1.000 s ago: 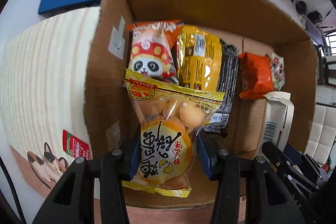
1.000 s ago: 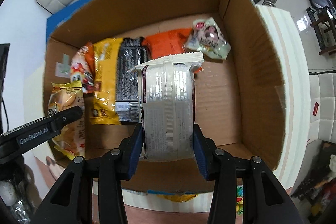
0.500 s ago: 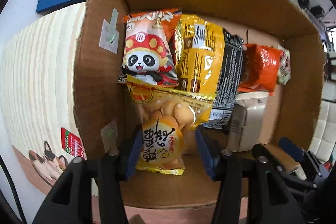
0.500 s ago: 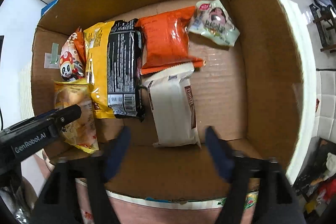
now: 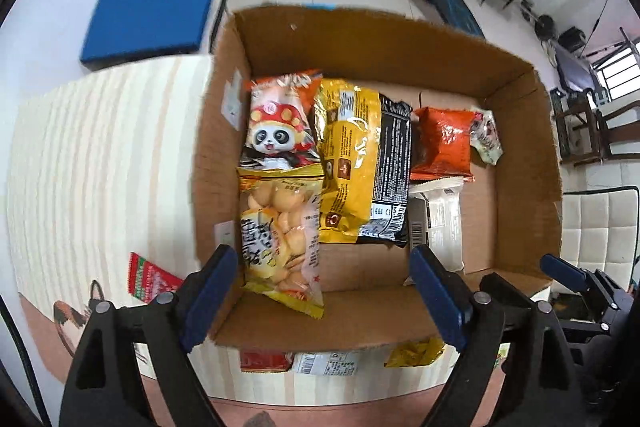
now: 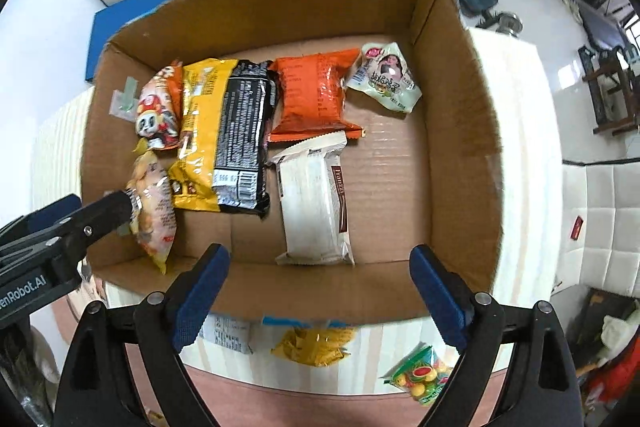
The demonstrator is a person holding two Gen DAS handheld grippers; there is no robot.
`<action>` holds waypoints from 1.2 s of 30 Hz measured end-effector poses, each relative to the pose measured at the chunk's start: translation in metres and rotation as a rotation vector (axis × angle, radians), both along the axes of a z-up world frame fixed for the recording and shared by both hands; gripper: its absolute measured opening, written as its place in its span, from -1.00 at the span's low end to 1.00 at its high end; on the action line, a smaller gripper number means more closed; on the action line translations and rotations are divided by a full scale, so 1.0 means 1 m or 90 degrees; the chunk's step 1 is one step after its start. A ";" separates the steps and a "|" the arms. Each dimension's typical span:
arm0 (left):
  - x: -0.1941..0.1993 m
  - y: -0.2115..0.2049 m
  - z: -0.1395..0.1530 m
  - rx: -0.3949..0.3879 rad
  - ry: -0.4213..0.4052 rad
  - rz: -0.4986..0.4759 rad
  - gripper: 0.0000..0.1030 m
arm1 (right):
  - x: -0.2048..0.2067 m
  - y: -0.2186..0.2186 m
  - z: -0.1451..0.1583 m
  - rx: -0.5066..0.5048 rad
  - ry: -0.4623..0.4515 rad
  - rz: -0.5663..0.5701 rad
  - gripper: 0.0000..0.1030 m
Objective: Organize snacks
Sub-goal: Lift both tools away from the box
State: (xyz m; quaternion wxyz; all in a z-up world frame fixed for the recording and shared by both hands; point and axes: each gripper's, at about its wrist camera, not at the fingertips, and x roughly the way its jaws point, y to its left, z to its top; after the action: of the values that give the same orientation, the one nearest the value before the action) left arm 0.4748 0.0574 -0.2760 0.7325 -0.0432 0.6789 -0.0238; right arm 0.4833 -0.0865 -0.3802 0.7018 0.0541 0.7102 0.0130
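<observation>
A cardboard box (image 5: 360, 39) (image 6: 460, 131) stands on the table with several snack packs lying in it. The yellow egg-puff bag (image 5: 280, 239) (image 6: 154, 211) lies at its near left. The white bread pack (image 6: 316, 199) (image 5: 438, 223) lies in the middle. Behind them lie a panda bag (image 5: 276, 123), a yellow-and-black pack (image 6: 226, 131), an orange pack (image 6: 312, 93) and a small pale pouch (image 6: 384, 77). My left gripper (image 5: 320, 295) is open and empty above the box's near edge. My right gripper (image 6: 318, 295) is open and empty above the near wall.
More snacks lie on the table in front of the box: a yellow bag (image 6: 316, 345), a green fruit-candy bag (image 6: 420, 377), a white pack (image 6: 224, 335) and a red packet (image 5: 150, 277). The striped tabletop (image 5: 100, 167) lies left of the box. Chairs and gym gear stand beyond.
Both grippers opened and let go: the egg-puff bag and the white bread pack now lie in the box. Both grippers have pulled back up from the box.
</observation>
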 end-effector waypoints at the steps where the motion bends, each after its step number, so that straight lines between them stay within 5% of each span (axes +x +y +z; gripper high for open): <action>1: -0.007 0.001 0.006 0.000 -0.015 -0.001 0.71 | -0.003 0.001 0.002 -0.001 -0.006 0.001 0.83; 17: -0.076 -0.006 0.070 0.030 -0.153 -0.006 0.71 | -0.063 0.000 0.079 -0.021 -0.146 -0.001 0.83; 26: -0.100 -0.007 0.087 0.023 -0.183 -0.002 0.71 | -0.086 -0.008 0.106 -0.007 -0.176 -0.020 0.83; 33: -0.104 -0.009 0.077 0.018 -0.169 -0.001 0.74 | -0.095 -0.016 0.091 0.018 -0.148 -0.043 0.83; 36: -0.106 -0.006 0.057 0.021 -0.140 0.005 0.98 | -0.102 -0.017 0.061 0.042 -0.097 -0.058 0.83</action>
State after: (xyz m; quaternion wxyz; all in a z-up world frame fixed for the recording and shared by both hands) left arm 0.3686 0.0516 -0.2193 0.8035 -0.0309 0.5943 -0.0144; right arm 0.3815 -0.1035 -0.3190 0.7516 0.1082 0.6507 0.0087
